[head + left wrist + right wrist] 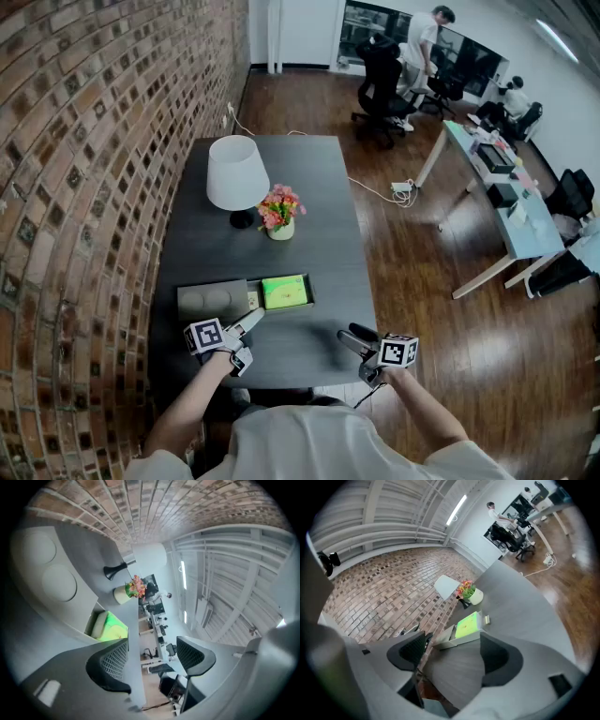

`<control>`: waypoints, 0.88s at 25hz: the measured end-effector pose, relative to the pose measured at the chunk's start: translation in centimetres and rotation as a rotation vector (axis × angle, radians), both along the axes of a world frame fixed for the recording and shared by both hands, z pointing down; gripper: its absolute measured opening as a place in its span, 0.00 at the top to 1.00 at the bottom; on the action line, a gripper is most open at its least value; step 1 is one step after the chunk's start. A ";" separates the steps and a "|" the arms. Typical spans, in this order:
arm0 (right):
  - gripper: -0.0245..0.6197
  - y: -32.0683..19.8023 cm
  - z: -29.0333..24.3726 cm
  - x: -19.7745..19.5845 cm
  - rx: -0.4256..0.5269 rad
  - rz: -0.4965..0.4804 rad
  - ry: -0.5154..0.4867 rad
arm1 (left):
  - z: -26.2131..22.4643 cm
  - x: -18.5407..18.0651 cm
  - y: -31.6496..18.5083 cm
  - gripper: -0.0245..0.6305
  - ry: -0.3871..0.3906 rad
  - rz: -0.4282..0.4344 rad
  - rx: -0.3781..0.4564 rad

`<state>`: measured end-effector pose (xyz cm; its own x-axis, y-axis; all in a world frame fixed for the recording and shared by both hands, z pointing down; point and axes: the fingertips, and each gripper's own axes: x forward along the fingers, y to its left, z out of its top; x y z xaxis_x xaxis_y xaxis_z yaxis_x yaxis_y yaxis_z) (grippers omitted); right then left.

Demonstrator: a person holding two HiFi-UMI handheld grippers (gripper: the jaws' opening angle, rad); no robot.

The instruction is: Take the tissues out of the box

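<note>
Jaws on left gripper [250, 322] and right gripper [350, 337] stand apart, empty, near the box [214, 301] of green tissues [285, 292] on the table [314, 192].

Left tool [246, 325] held out low at person's left, its marker cube [204, 335] facing up, jaws angled forward and toward centre; mesh pads [115, 660] stand apart, gripping nothing; right tool [354, 338] level with it at person's right, its own marker cube [399, 351] also up, jaws angled forward and inward; dark pads [411, 651] parted, likewise empty; left forearm [187, 405] and right forearm [427, 411] bare, both extended from body, elbows bent outward; two tools well apart.
</note>
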<state>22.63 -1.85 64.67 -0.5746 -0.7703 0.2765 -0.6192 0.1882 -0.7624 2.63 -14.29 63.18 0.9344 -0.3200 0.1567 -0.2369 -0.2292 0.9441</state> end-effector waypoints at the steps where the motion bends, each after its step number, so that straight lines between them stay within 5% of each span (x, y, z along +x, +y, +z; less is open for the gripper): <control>1: 0.40 -0.1 0.1 1.1 0.014 0.009 0.046 | 0.0 -0.3 0.0 0.49 -0.033 0.046 0.034; 6: 0.40 -1.5 1.1 5.6 0.040 -0.035 0.318 | 0.6 -2.2 0.0 0.49 -0.207 0.261 0.194; 11: 0.40 -3.8 3.0 6.3 0.046 -0.308 0.623 | 2.0 -5.1 0.8 0.49 -0.341 0.410 0.327; 16: 0.40 -8.1 3.7 4.5 0.098 -0.570 0.826 | 1.8 -7.7 1.2 0.44 -0.426 0.423 0.427; 22: 0.35 -13.9 5.3 -0.6 0.126 -0.790 0.942 | 2.1 -10.1 2.4 0.44 -0.508 0.389 0.492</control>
<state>22.00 -15.79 70.02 -0.5112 -0.3536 0.7833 -0.5997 0.7997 -0.0304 -7.48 -11.85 65.28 0.8456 -0.1290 0.5179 -0.4273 -0.7451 0.5121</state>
